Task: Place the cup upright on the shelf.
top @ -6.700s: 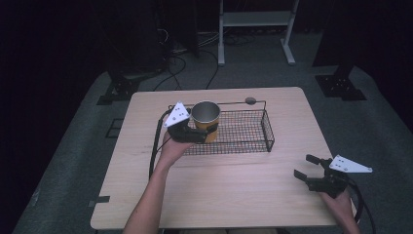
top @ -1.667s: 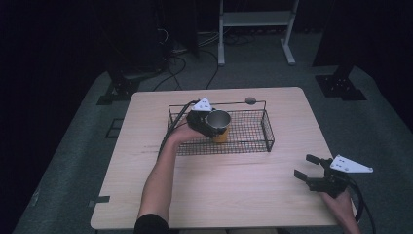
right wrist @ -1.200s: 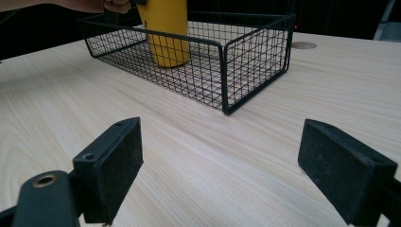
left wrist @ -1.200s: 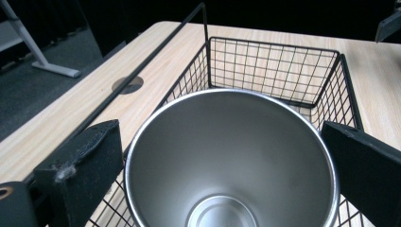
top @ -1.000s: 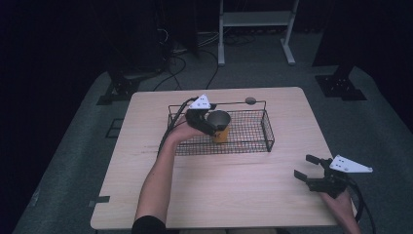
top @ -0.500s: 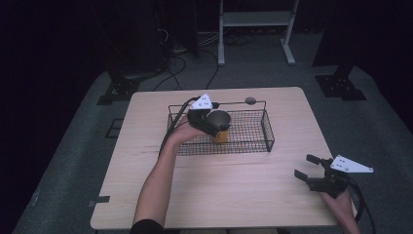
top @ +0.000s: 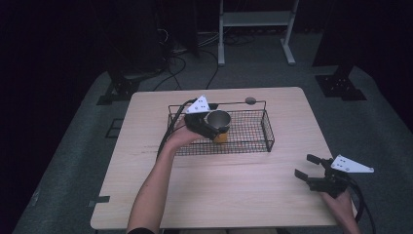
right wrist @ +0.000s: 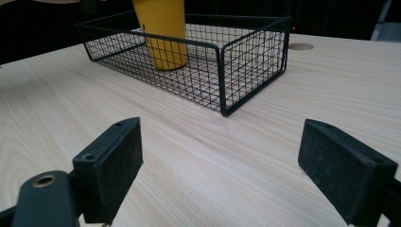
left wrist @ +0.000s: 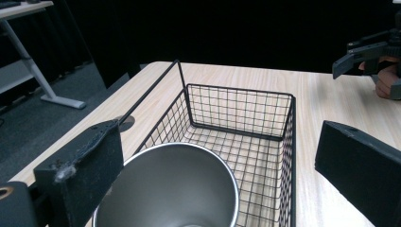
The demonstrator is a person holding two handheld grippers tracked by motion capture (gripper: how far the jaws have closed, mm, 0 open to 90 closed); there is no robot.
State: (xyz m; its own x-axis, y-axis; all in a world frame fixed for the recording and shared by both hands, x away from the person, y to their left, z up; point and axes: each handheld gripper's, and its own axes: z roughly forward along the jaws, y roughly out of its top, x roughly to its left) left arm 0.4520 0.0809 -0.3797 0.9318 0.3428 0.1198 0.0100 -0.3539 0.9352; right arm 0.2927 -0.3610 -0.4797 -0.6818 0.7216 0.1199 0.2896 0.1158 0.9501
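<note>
Steel cup (top: 218, 122) with the yellow outside, sitting inside the black wire basket (top: 265, 127) near its left end, seen from the high view. Left gripper (top: 207, 127) right at the cup, right gripper (top: 309, 167) parked way off at the bench's (top: 243, 195) near right corner, jaws spread on nothing.

Left gripper view: looking straight down into the cup's (left wrist: 170, 189) shiny mouth, jaws apart on either side of it, not pinching as far as visible.

Right gripper view: yellow cup (right wrist: 163, 33) upright behind the mesh (right wrist: 222, 61).

Risk guess: pulling out sloppy, clipping the rim, tipping the cup.
</note>
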